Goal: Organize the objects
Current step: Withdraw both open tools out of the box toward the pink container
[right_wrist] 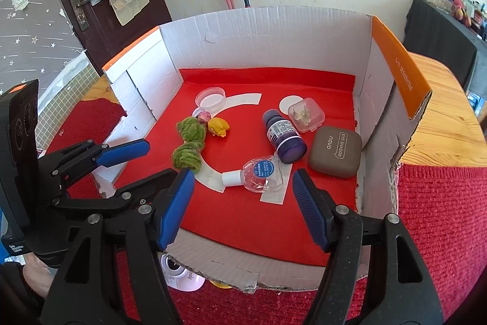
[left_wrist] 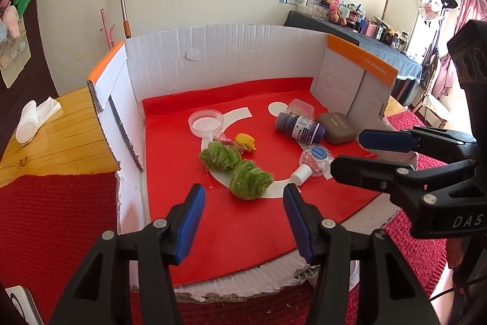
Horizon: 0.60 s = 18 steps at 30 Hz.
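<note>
A white cardboard box [left_wrist: 228, 57] [right_wrist: 268, 35] lined in red holds the objects. On the left lie two green fuzzy lumps [left_wrist: 251, 178] [right_wrist: 187, 157], a yellow figurine [left_wrist: 245, 141] [right_wrist: 218, 126] and a round clear dish [left_wrist: 206, 122] [right_wrist: 210, 98]. To the right are a purple bottle [left_wrist: 299, 127] [right_wrist: 284, 139] on its side, a clear dropper bottle [left_wrist: 315, 160] [right_wrist: 258, 171], a brown eye-shadow case [left_wrist: 338, 127] [right_wrist: 334, 151] and a small clear box [left_wrist: 299, 107] [right_wrist: 306, 114]. My left gripper [left_wrist: 243, 191] [right_wrist: 161, 159] hovers open before the green lumps. My right gripper [left_wrist: 347, 153] [right_wrist: 243, 174] hovers open before the dropper bottle. Neither holds anything.
The box stands on a wooden table [left_wrist: 61, 136] partly covered by a red knitted cloth [left_wrist: 54, 218] [right_wrist: 441, 218]. A white tissue roll [left_wrist: 30, 124] lies left of the box. A white round item [right_wrist: 179, 273] peeks from under the torn front edge. The box walls rise on three sides.
</note>
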Each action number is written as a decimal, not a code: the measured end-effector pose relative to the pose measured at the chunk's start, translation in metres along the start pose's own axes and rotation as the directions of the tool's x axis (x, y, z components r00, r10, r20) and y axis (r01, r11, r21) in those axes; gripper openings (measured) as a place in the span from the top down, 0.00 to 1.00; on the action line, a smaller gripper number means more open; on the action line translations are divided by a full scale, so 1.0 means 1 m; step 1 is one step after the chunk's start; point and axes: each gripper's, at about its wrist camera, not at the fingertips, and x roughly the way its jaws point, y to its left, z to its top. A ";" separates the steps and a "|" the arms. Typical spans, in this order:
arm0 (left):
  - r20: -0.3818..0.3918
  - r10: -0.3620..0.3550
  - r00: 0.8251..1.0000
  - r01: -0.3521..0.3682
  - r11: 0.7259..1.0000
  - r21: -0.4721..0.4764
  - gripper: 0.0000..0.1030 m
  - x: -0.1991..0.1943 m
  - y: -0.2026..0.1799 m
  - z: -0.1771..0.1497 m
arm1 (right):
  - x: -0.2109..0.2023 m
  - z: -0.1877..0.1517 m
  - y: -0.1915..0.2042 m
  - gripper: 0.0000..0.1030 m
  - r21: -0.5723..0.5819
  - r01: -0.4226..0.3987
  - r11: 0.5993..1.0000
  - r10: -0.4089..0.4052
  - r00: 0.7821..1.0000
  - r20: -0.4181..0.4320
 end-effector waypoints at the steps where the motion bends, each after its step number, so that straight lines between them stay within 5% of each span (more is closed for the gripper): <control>1: 0.002 -0.001 1.000 0.001 1.000 -0.001 0.46 -0.002 0.000 -0.001 | -0.002 -0.001 0.001 0.32 -0.001 -0.001 1.000 0.001 1.000 0.004; 18: 0.052 0.015 0.999 -0.015 1.000 -0.009 0.30 -0.034 -0.005 -0.011 | -0.037 -0.014 0.018 0.21 -0.021 -0.010 1.000 0.012 0.998 0.063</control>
